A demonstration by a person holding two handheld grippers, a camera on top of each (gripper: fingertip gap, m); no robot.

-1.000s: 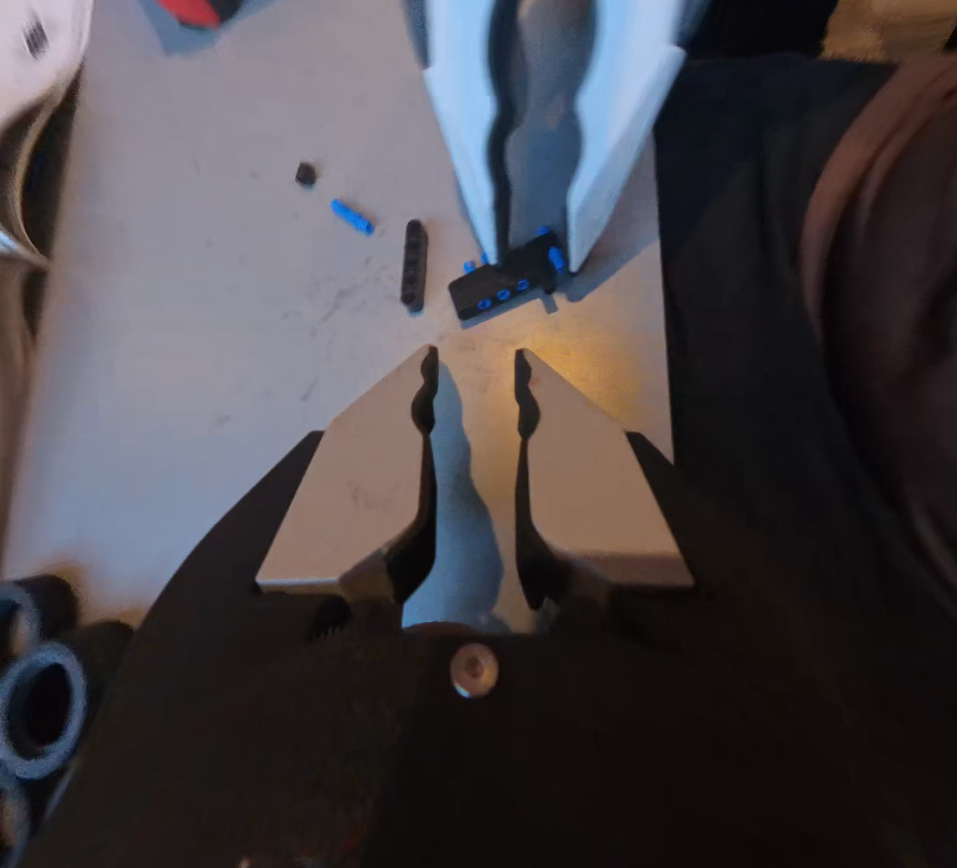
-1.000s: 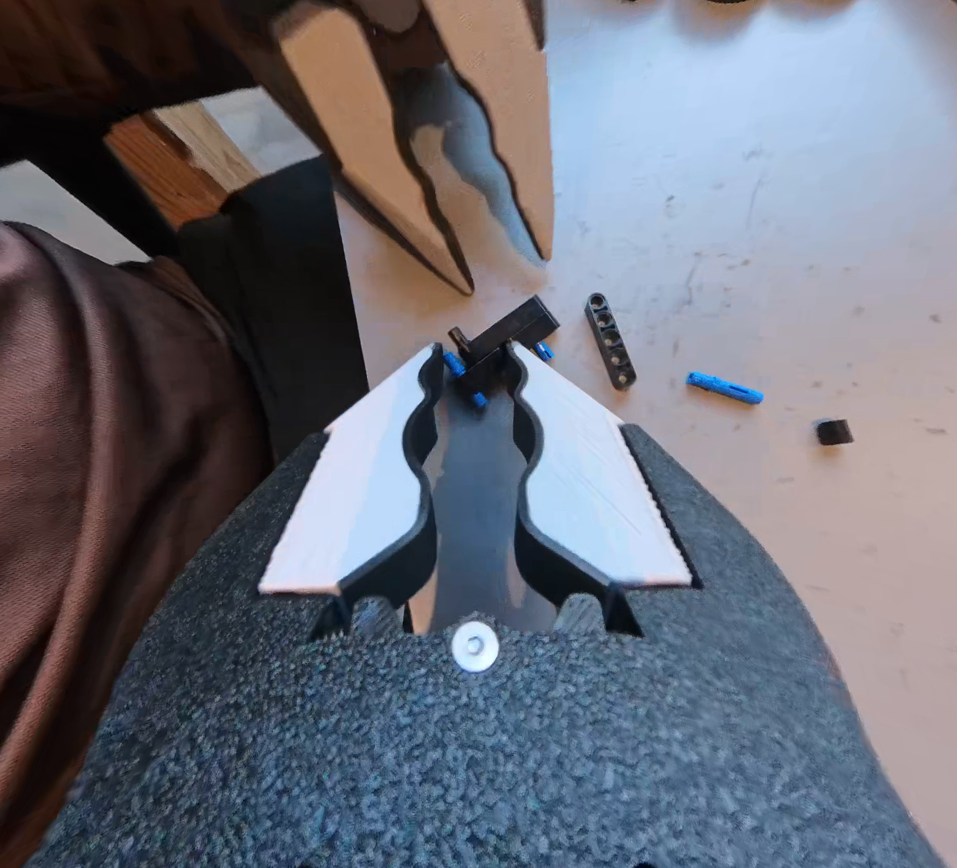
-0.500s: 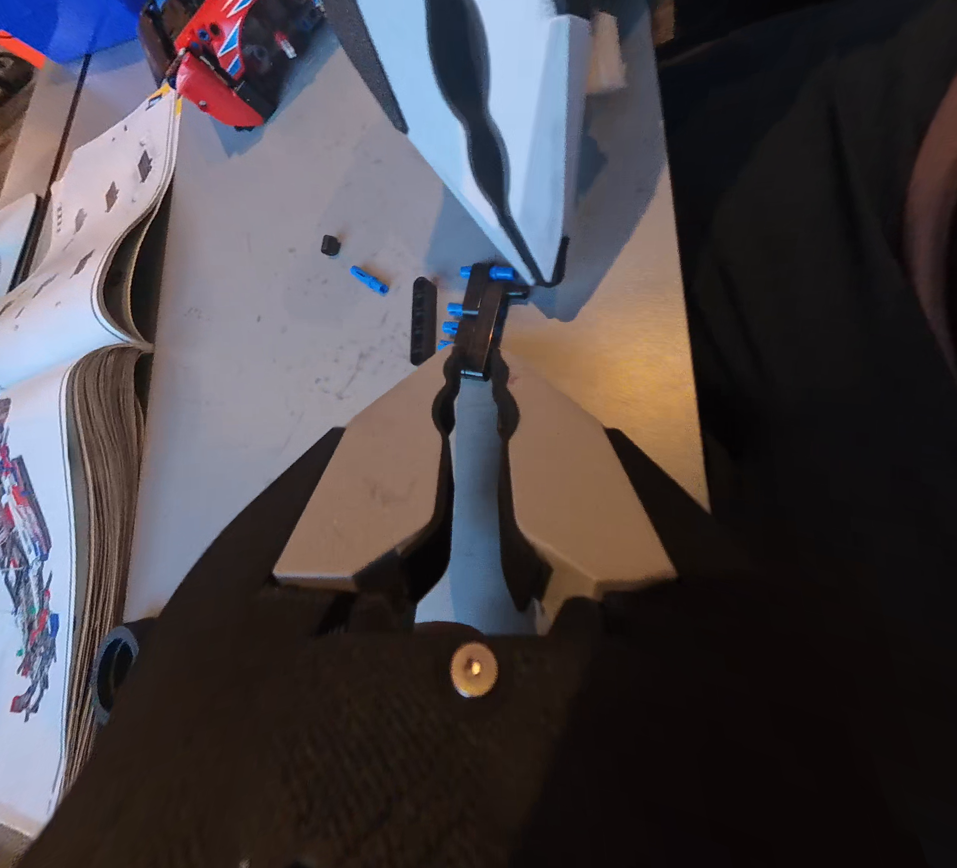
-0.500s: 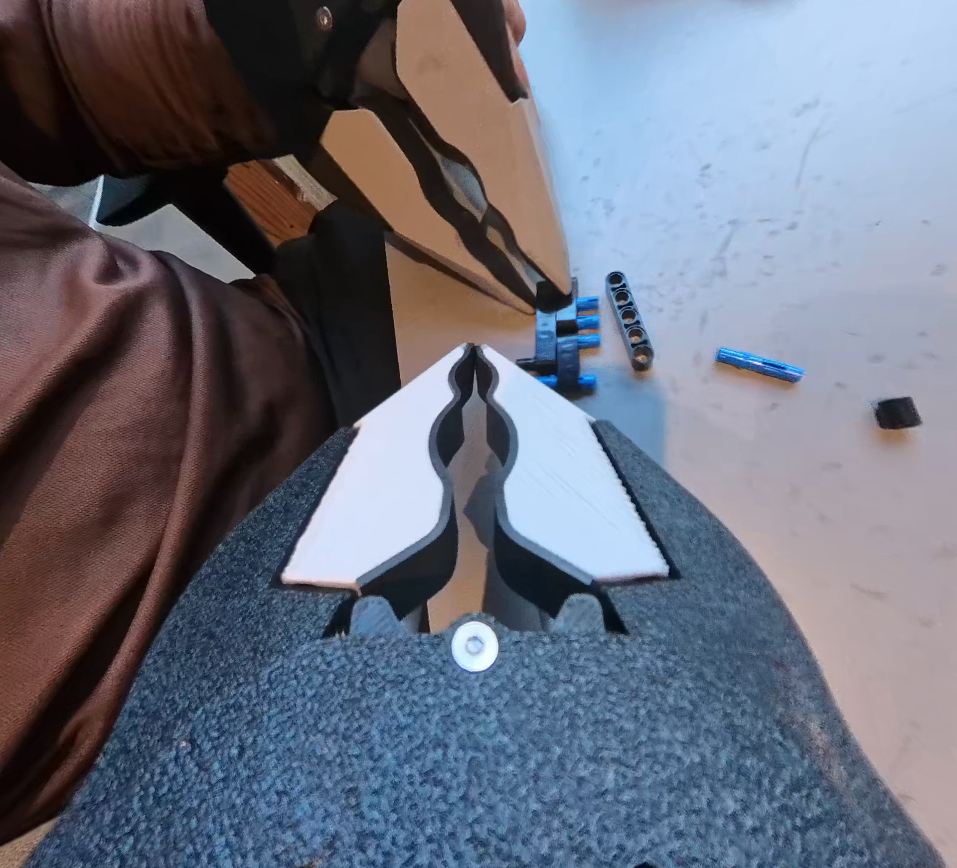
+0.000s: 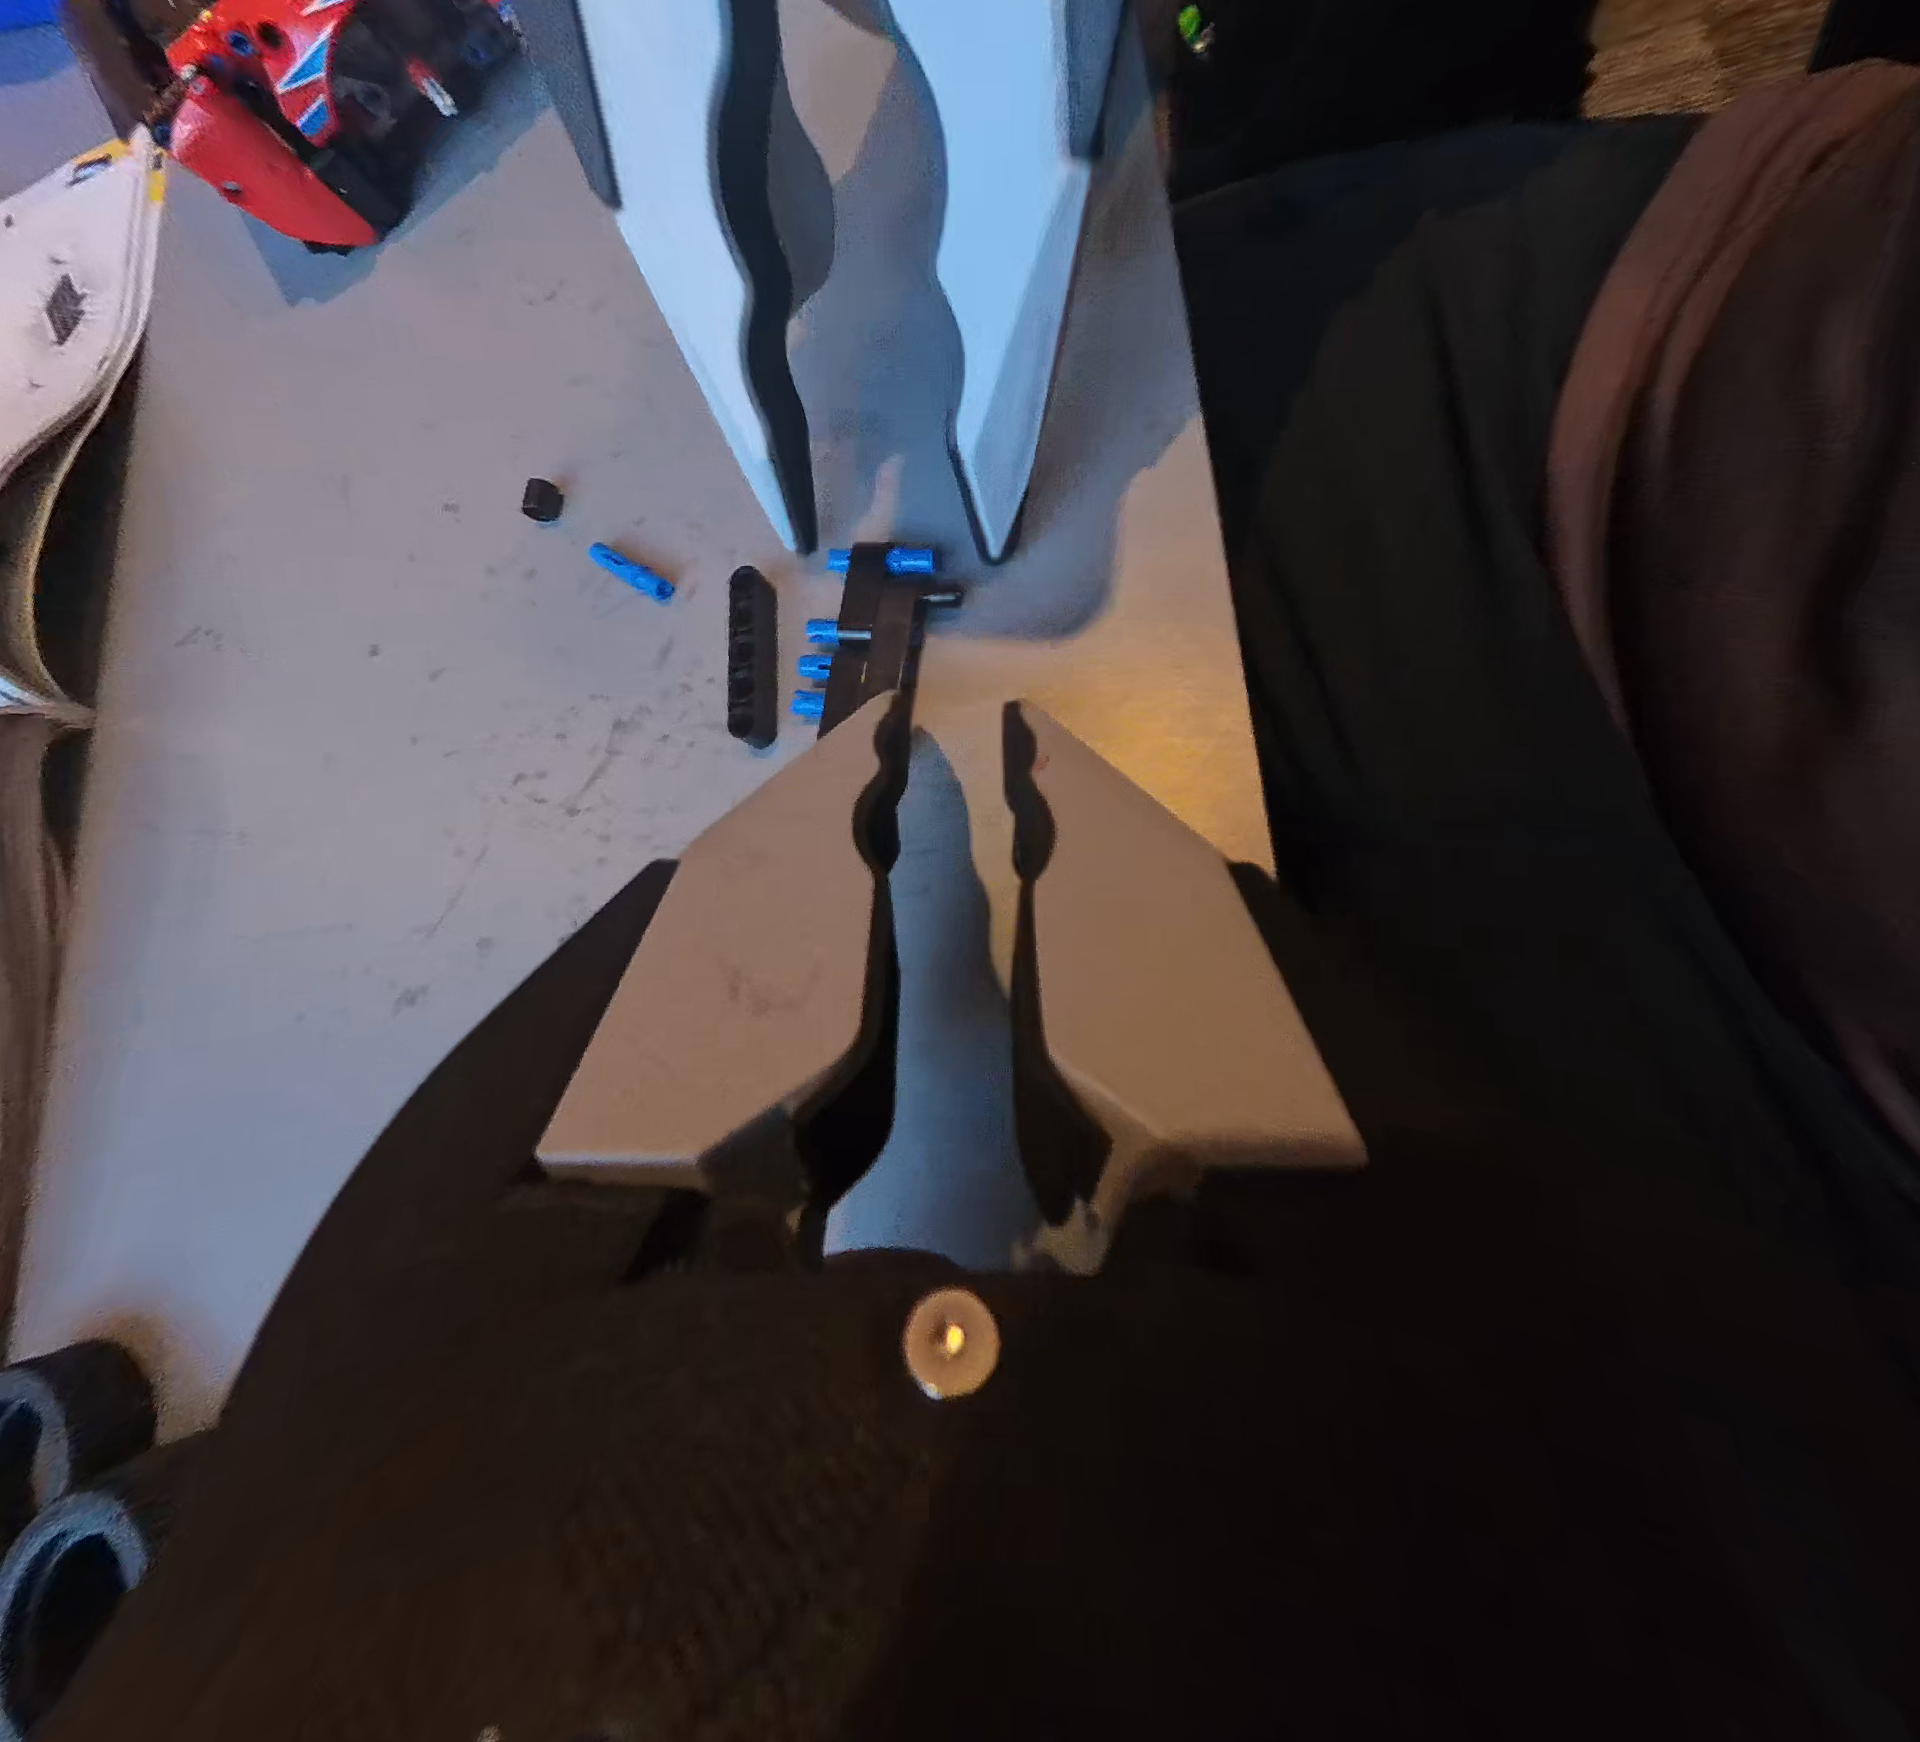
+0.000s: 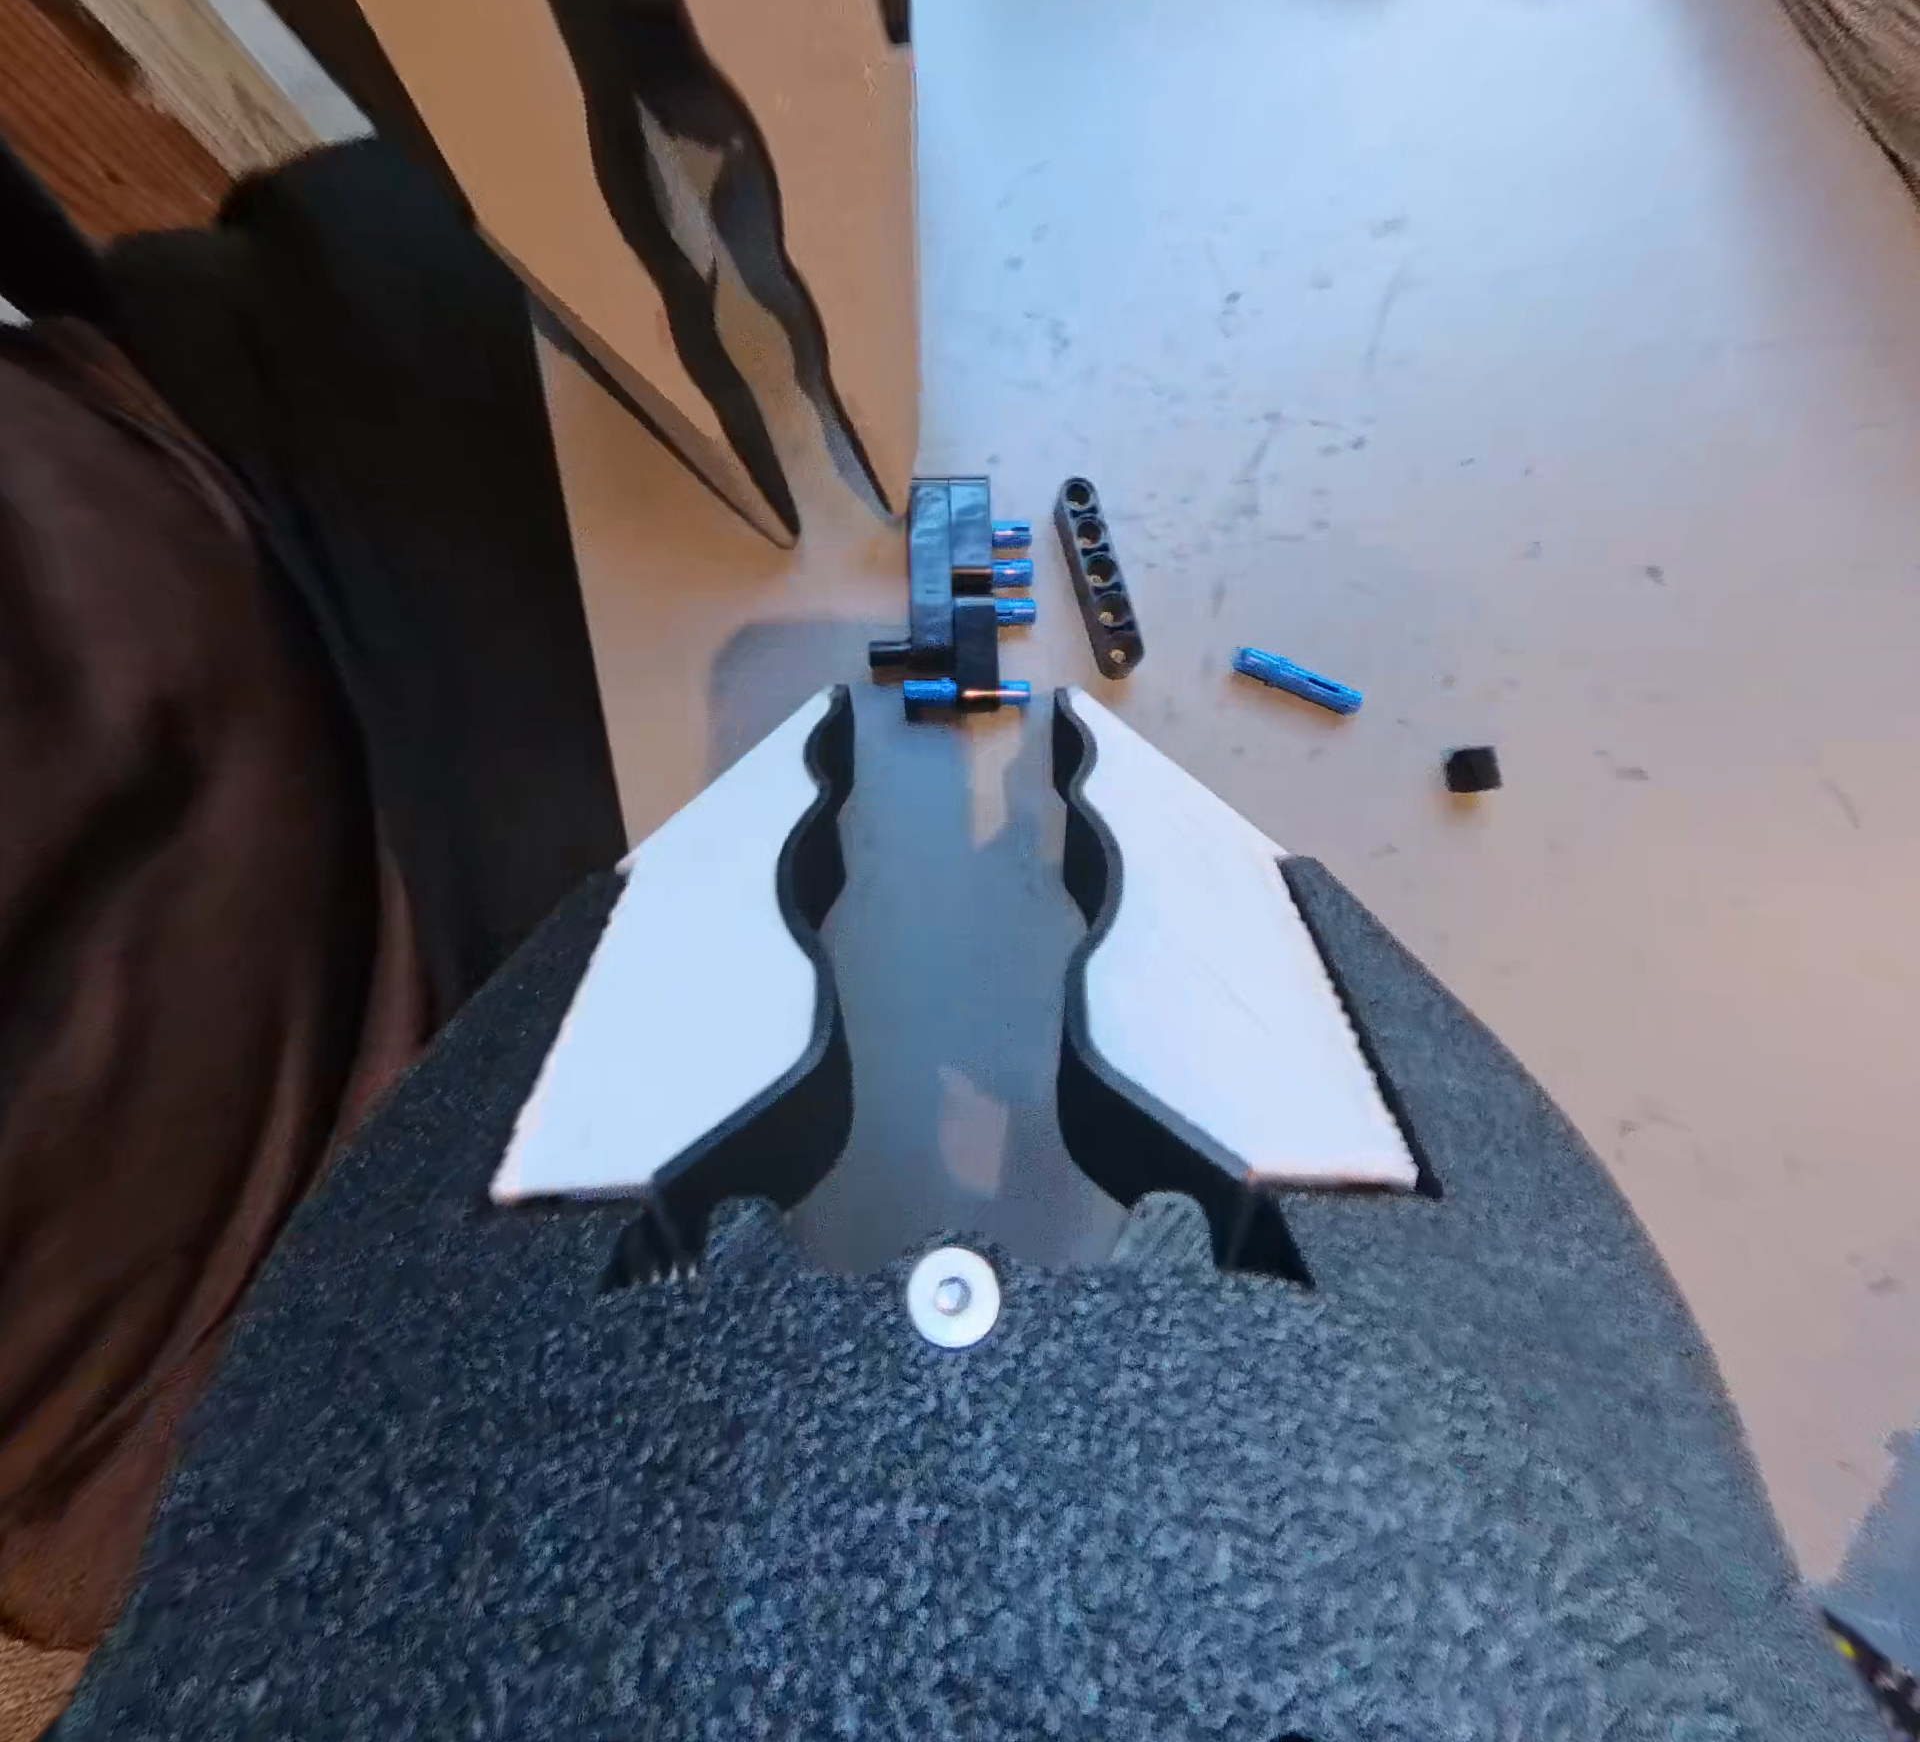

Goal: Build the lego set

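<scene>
We have let go: both the left tool (image 5: 951, 705) and right tool (image 6: 951, 700) now stand wide, empty, and the small black beam assembly with blue pins (image 6: 951, 591) lies free on the table (image 6: 1455, 342) between their tips, ready for the next part.

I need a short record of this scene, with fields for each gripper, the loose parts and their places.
left gripper: open, empty
right gripper: open, empty
black assembly with blue pins: on the white table, between both grippers' fingertips
black five-hole beam: flat, beside the assembly
loose blue pin: beyond the beam
small black piece: farthest out
red car body: far end of the table
</scene>
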